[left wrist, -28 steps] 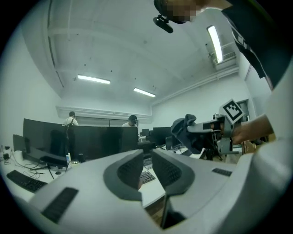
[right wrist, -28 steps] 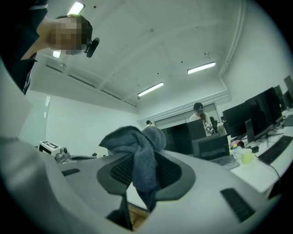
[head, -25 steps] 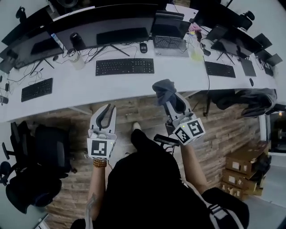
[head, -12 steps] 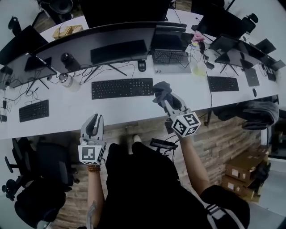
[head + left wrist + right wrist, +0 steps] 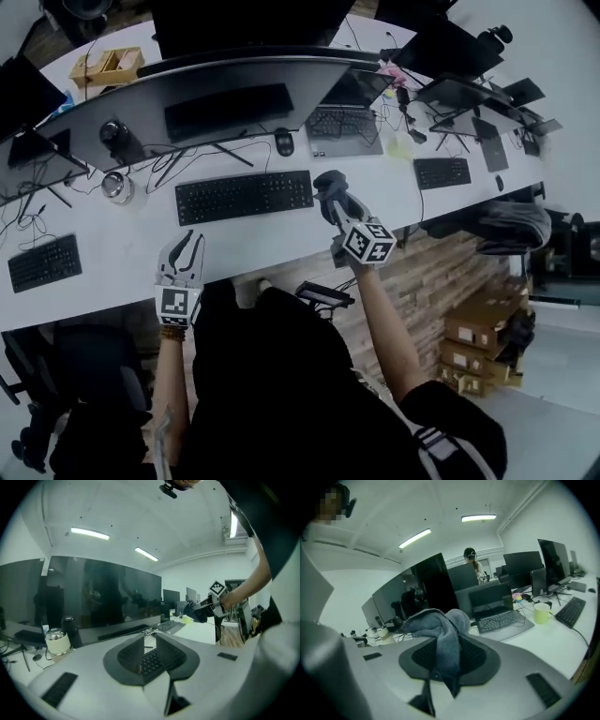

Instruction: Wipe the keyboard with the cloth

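A black keyboard (image 5: 244,195) lies on the white desk (image 5: 112,253) in front of a wide curved monitor. My right gripper (image 5: 336,202) hangs just past the keyboard's right end, shut on a grey cloth (image 5: 328,183). Its jaws have just eased open slightly, with the cloth still pinched between them. In the right gripper view the cloth (image 5: 443,634) drapes over the right gripper (image 5: 449,648). My left gripper (image 5: 190,240) is over the desk's near edge, short of the keyboard's left end, shut and empty. Through the left gripper (image 5: 150,639) I see keyboard keys (image 5: 151,662).
A curved monitor (image 5: 225,94), a mouse (image 5: 283,142) and a laptop (image 5: 345,122) stand behind the keyboard. Other keyboards lie at far left (image 5: 42,264) and right (image 5: 442,172). A green mug (image 5: 541,612) sits near the laptop. Cardboard boxes (image 5: 478,328) are on the floor at the right.
Both grippers have moved forward and down, from over the floor to over the desk near the keyboard. The cloth has stayed in the right gripper.
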Action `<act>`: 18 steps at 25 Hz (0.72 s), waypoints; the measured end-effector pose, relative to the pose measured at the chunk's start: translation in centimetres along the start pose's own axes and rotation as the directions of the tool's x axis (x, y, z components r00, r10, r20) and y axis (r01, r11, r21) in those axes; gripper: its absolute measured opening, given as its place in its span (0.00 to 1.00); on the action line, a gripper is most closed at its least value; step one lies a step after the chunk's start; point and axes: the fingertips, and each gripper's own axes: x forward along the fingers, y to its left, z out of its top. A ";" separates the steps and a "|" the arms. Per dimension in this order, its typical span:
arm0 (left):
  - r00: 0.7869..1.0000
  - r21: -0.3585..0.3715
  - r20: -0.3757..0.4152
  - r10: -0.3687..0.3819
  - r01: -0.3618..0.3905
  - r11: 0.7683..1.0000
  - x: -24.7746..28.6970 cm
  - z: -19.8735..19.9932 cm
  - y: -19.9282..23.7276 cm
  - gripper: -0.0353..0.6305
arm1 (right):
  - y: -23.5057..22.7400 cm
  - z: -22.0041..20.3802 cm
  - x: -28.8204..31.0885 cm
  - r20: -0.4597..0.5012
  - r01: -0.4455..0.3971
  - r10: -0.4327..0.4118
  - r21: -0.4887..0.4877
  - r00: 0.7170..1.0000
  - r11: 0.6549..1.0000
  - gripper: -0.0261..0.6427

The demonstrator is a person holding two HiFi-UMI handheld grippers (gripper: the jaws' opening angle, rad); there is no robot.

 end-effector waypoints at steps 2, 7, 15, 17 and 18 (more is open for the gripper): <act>0.998 0.024 -0.025 -0.049 0.049 0.999 1.0 -1.9 1.5 0.17 | -0.6 -0.5 1.1 -0.009 0.060 -0.060 -0.001 0.998 0.998 0.20; 0.991 0.026 -0.092 -0.095 0.098 0.995 2.6 -6.3 4.6 0.20 | -1.9 -1.8 4.0 -0.046 0.149 -0.148 0.012 0.988 0.989 0.21; 0.973 0.040 -0.207 -0.105 0.116 0.992 4.9 -13.0 6.1 0.30 | -6.4 -4.8 7.8 -0.068 0.210 -0.205 0.082 0.976 0.974 0.21; 0.960 0.035 -0.257 -0.112 0.125 0.992 4.9 -14.8 6.0 0.35 | -7.6 -5.4 8.8 -0.077 0.227 -0.220 0.094 0.973 0.969 0.21; 0.955 0.035 -0.275 -0.114 0.129 0.991 4.8 -15.6 6.1 0.37 | -8.1 -5.7 9.3 -0.082 0.234 -0.227 0.098 0.970 0.967 0.21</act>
